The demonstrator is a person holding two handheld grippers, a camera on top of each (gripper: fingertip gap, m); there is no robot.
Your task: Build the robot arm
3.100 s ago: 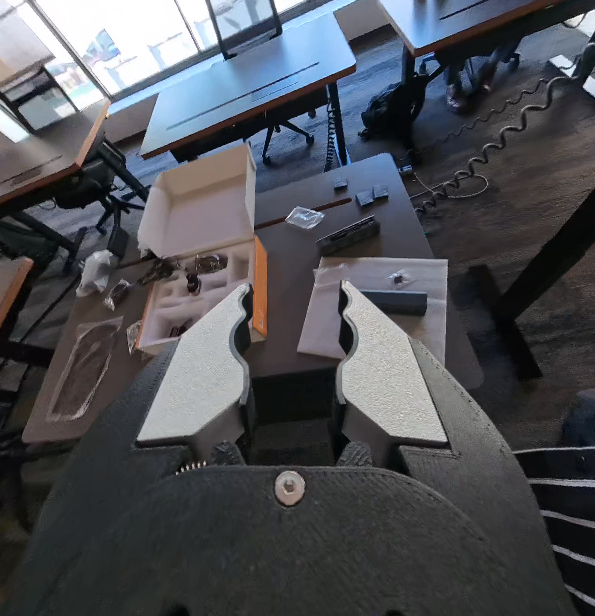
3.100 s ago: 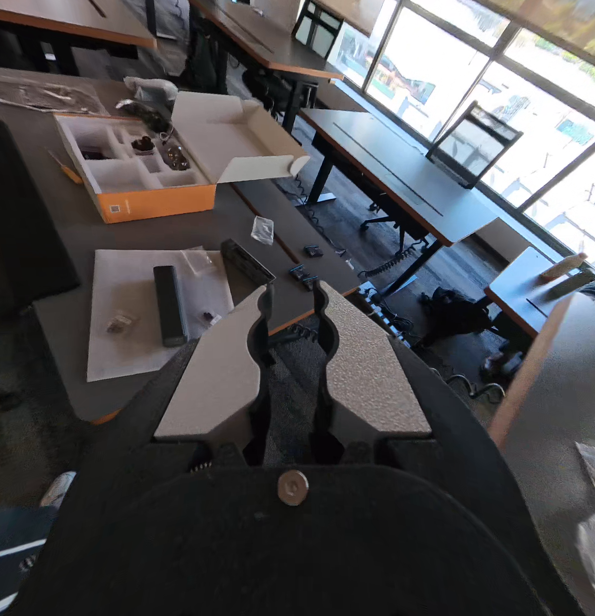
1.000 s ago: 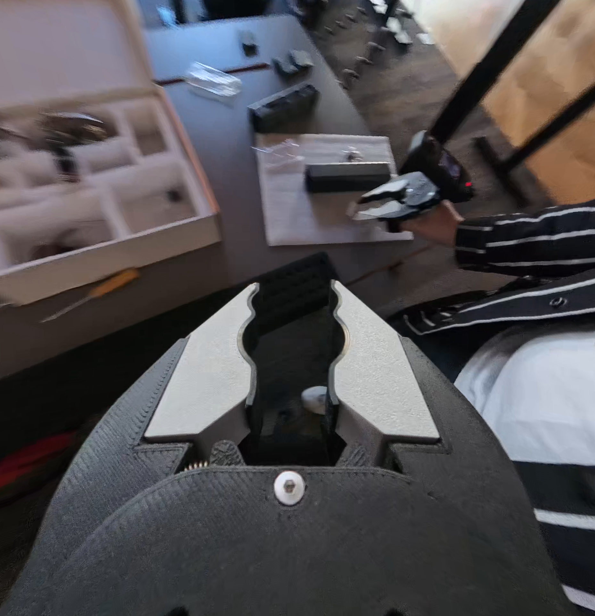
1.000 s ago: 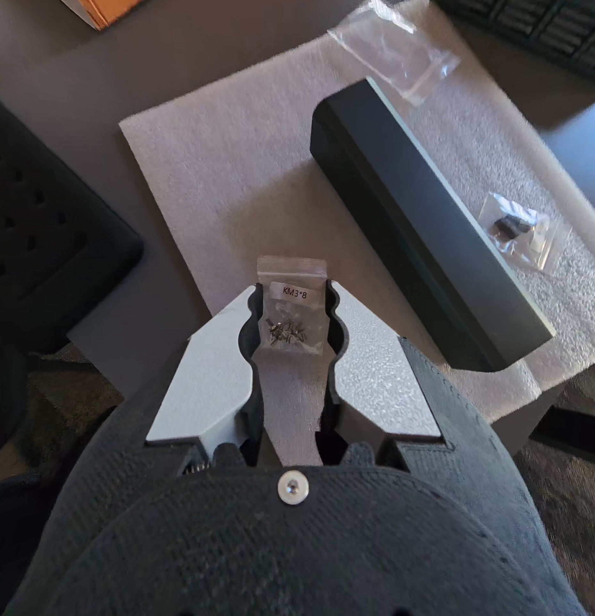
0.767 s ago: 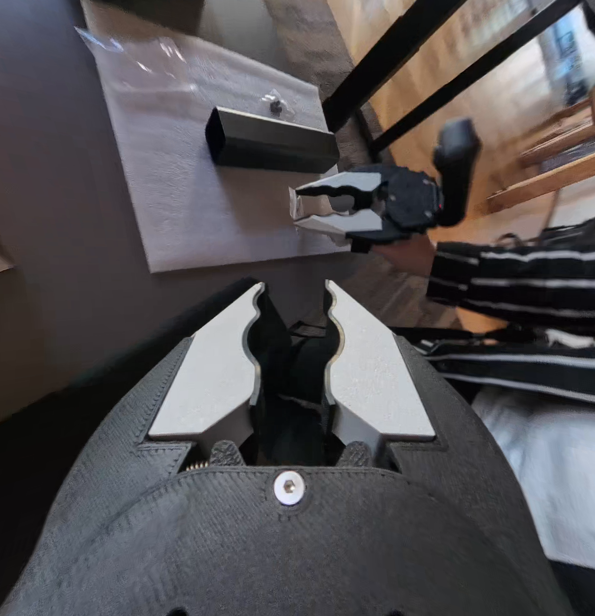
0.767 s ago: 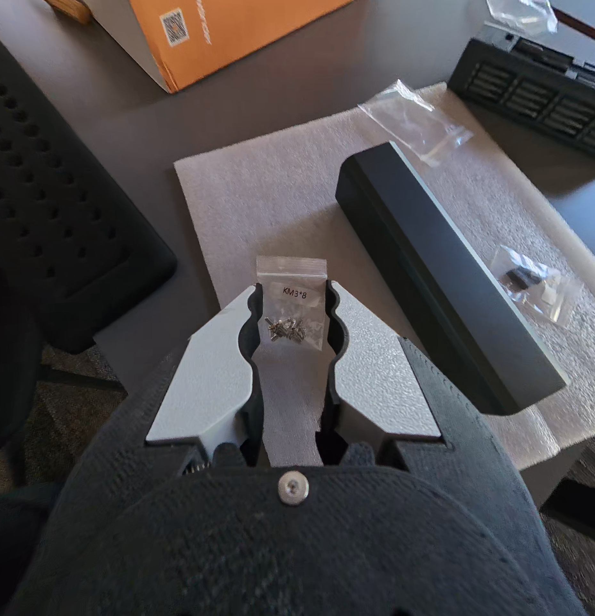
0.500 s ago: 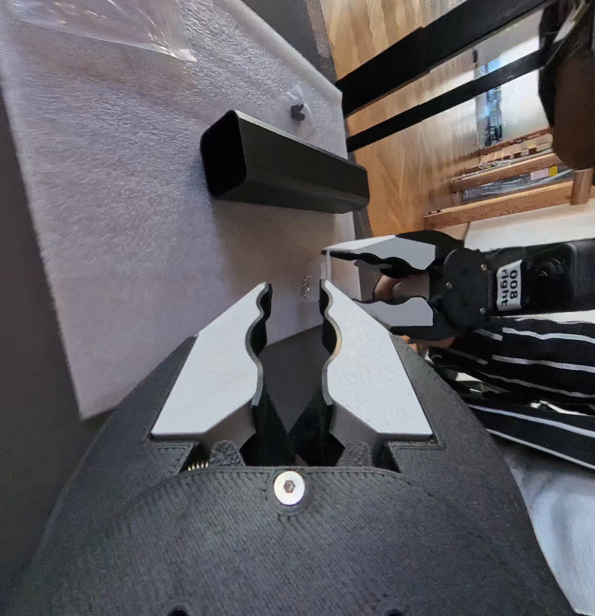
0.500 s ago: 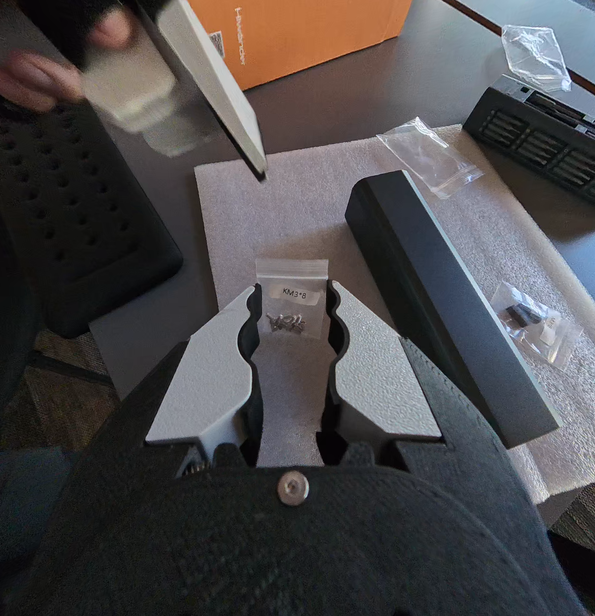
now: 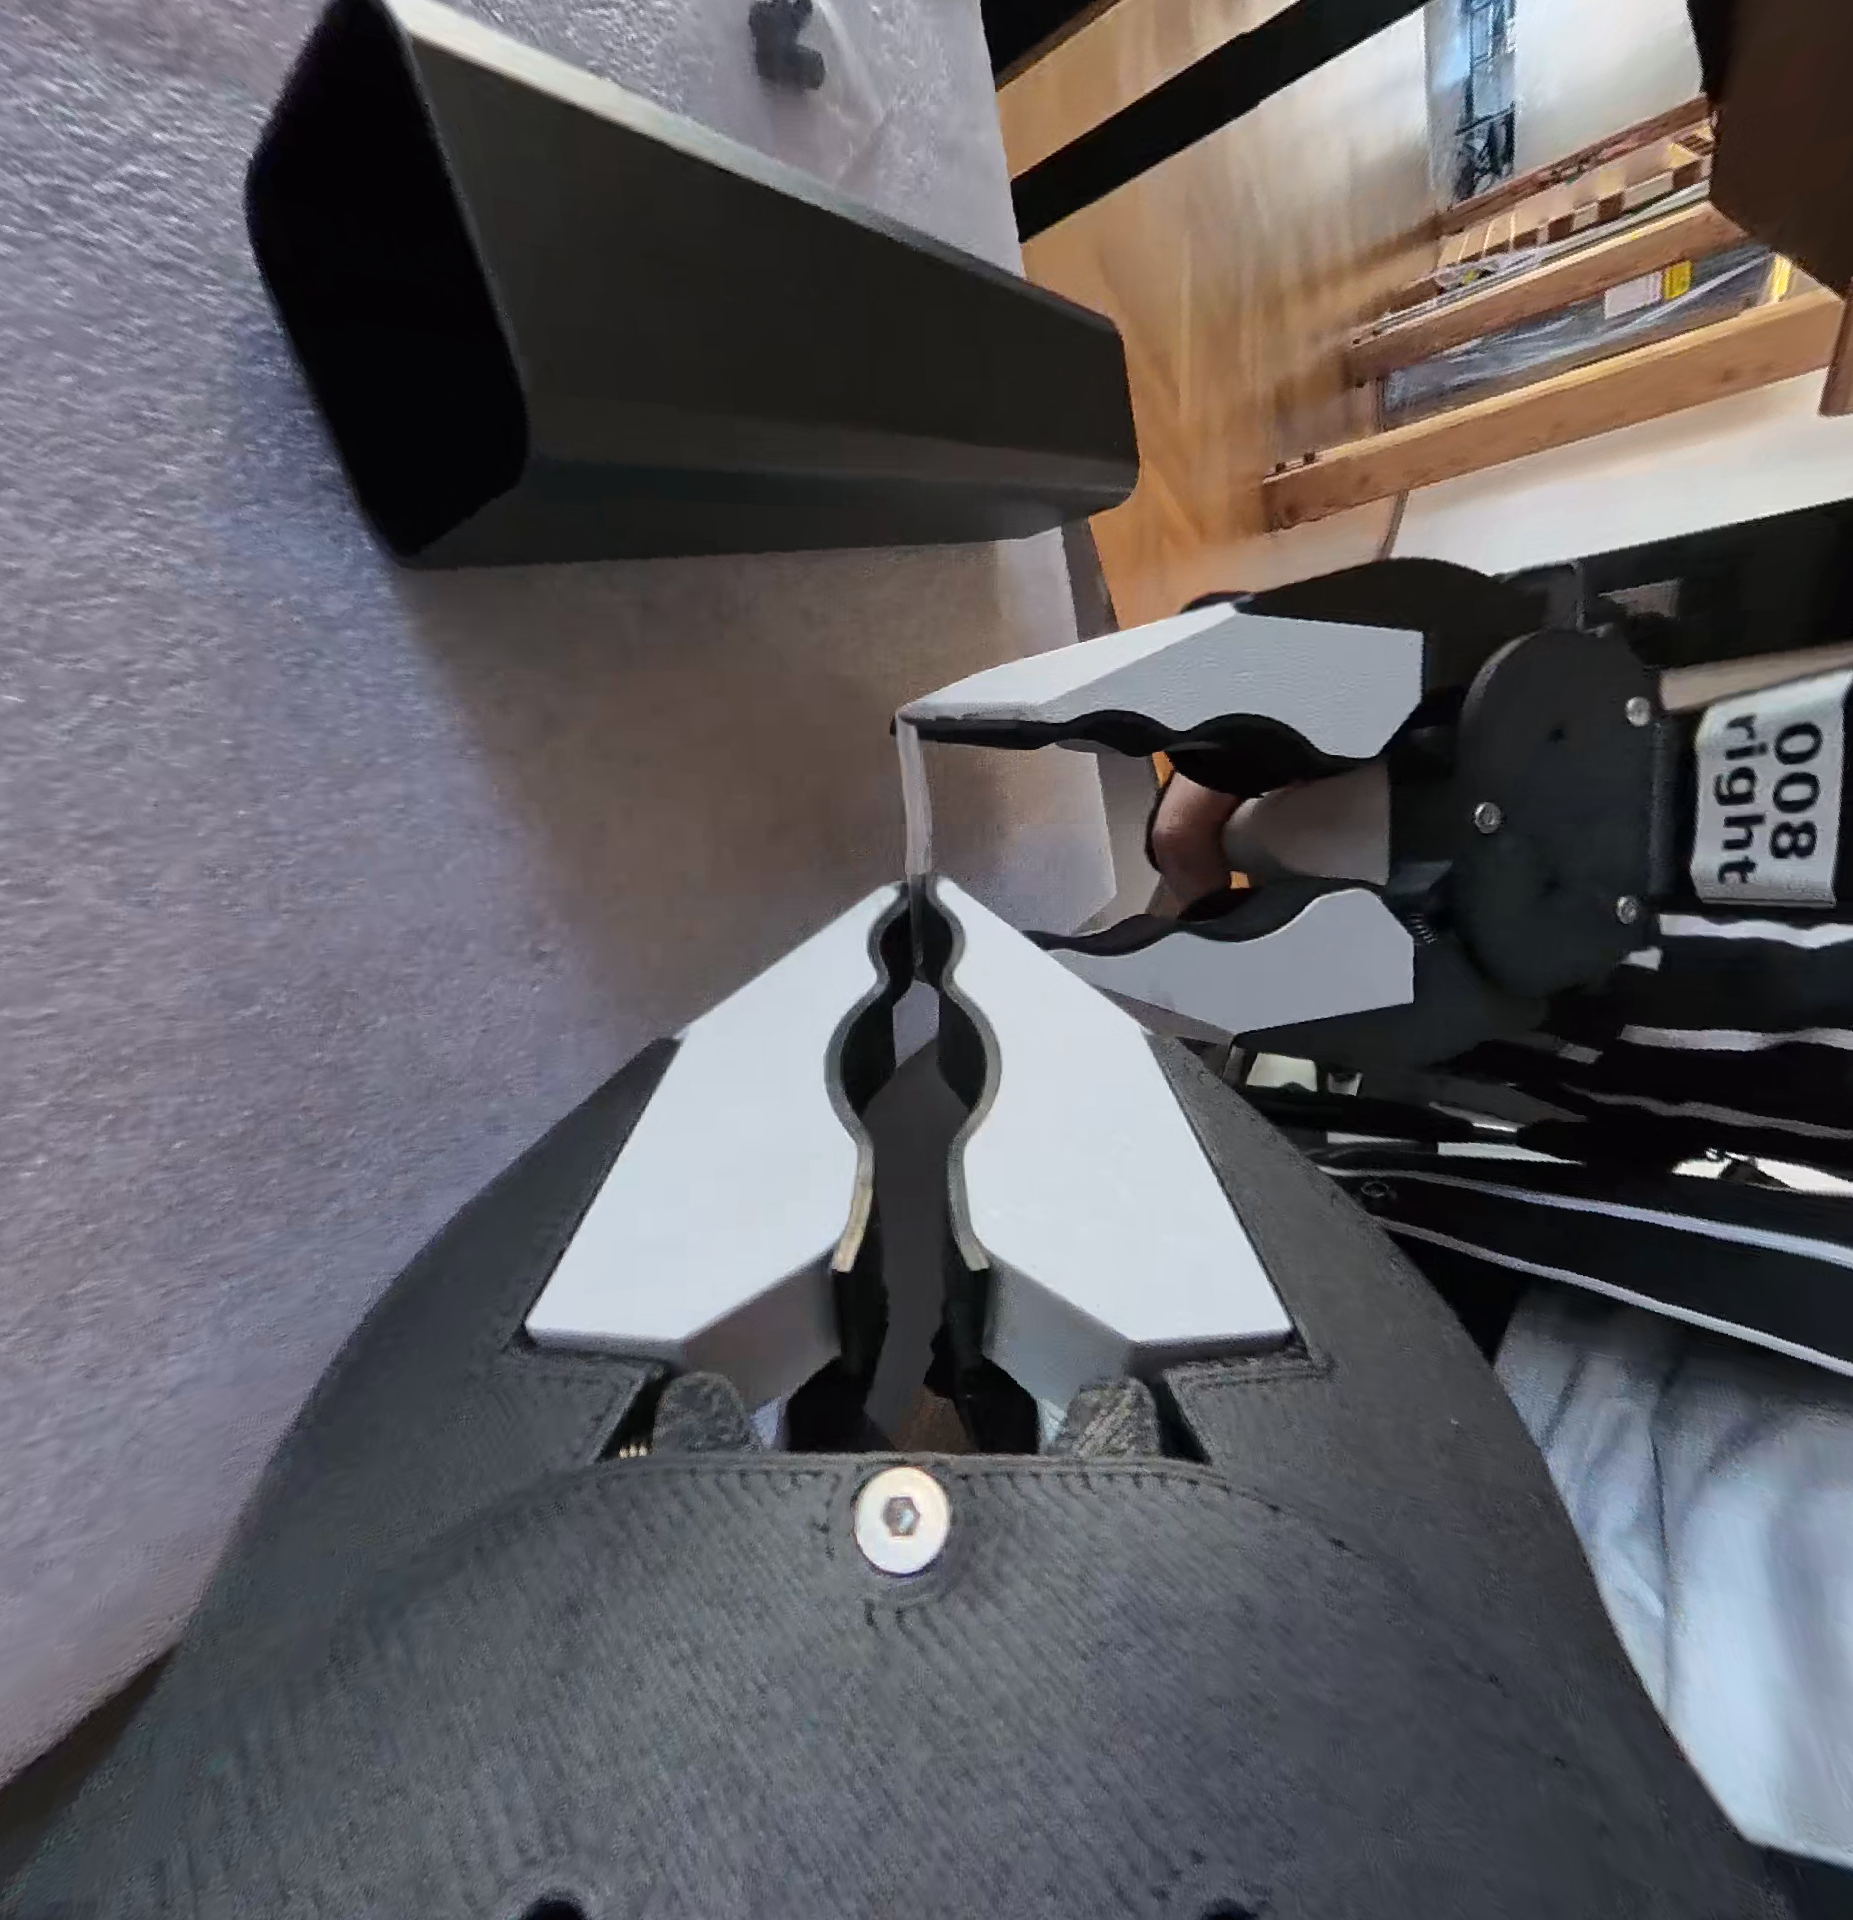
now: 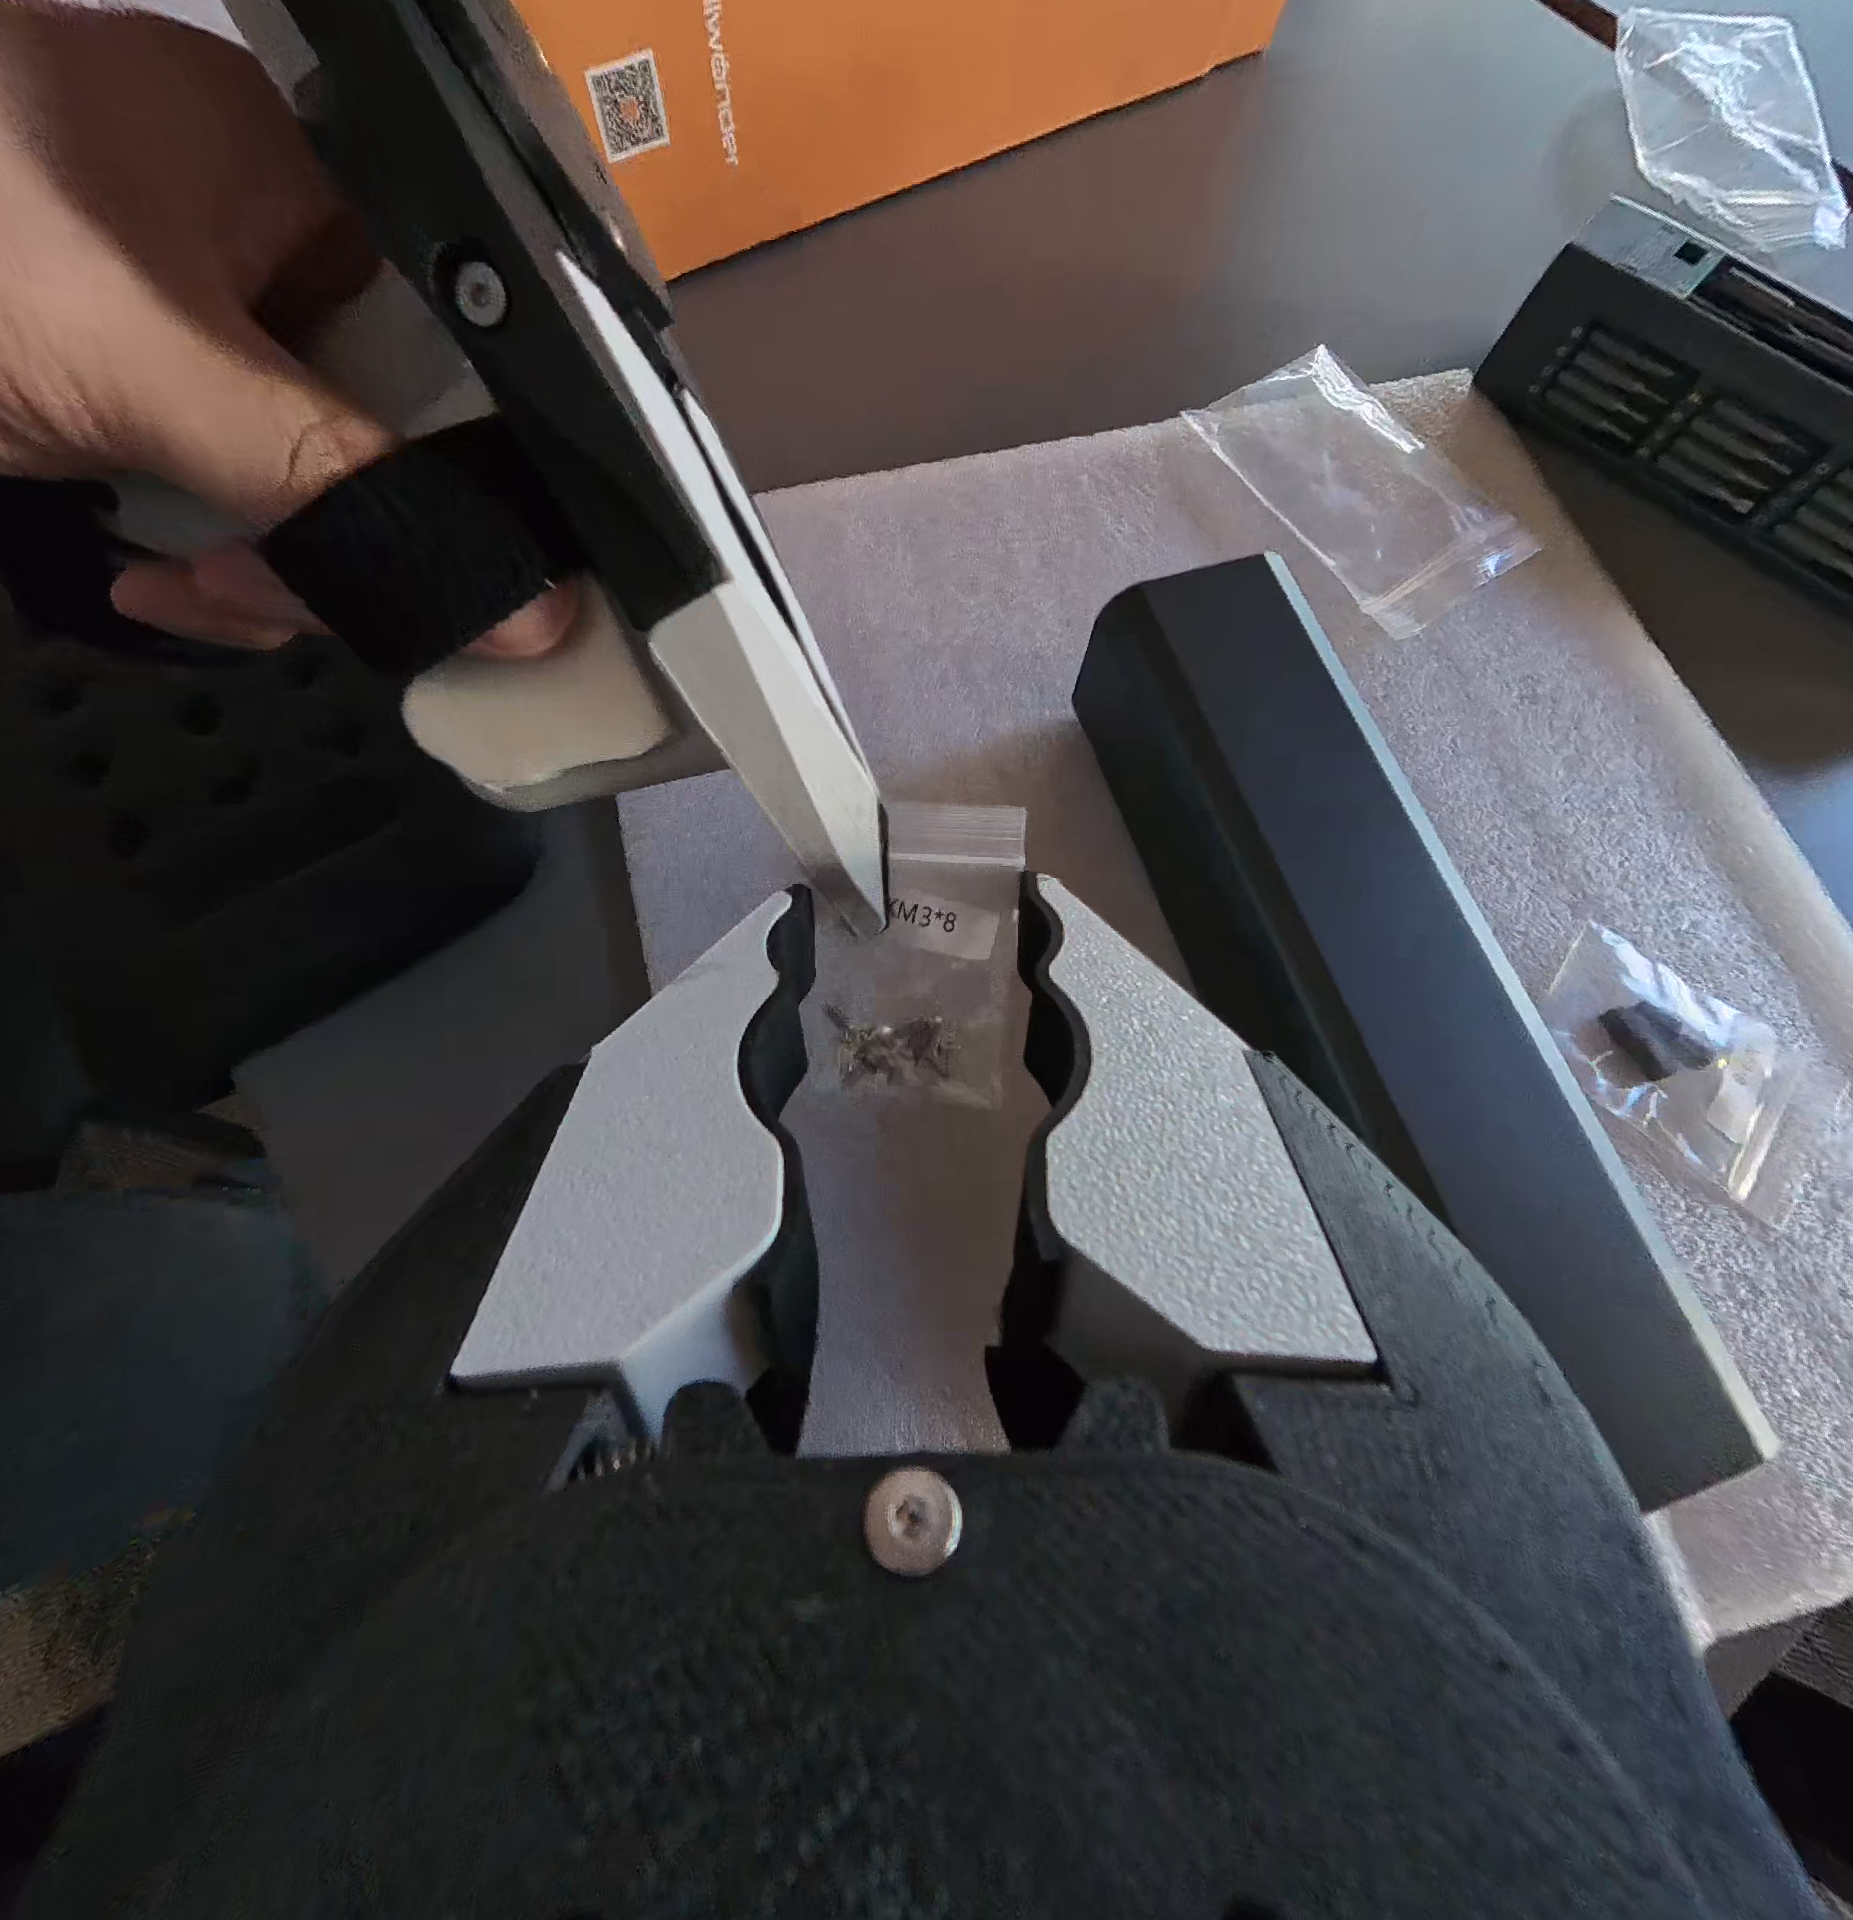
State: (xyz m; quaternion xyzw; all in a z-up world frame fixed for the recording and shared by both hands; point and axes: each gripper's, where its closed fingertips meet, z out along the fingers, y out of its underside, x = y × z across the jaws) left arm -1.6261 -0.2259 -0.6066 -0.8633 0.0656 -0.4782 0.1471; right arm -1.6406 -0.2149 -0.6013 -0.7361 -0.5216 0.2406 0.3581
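A small clear zip bag of screws (image 10: pixel 932 1039) hangs between the fingers of my right gripper (image 10: pixel 917 888), which is shut on its side edges, just above a white foam sheet (image 10: pixel 953 582). My left gripper (image 10: pixel 865 904) comes in from the upper left, its tips shut on the bag's top left corner. In the left wrist view, my left gripper (image 9: pixel 914 914) pinches the bag (image 9: pixel 914 821), seen edge-on, with my right gripper (image 9: pixel 953 821) straight ahead. A black rectangular tube (image 10: pixel 1421 987) lies on the foam to the right and shows in the left wrist view (image 9: pixel 745 364).
On the foam lie an empty clear bag (image 10: pixel 1358 488) and a bag with a small black part (image 10: pixel 1670 1049). An orange box (image 10: pixel 901 104), a black bit case (image 10: pixel 1711 416) and another clear bag (image 10: pixel 1722 135) sit farther back. A black perforated object (image 10: pixel 174 810) is at the left. Both grippers' tips are close together, under 4 cm apart.
My left gripper swung in from the left, reached the bag and closed on its corner. My right gripper kept hold of the bag, lifted slightly off the foam.
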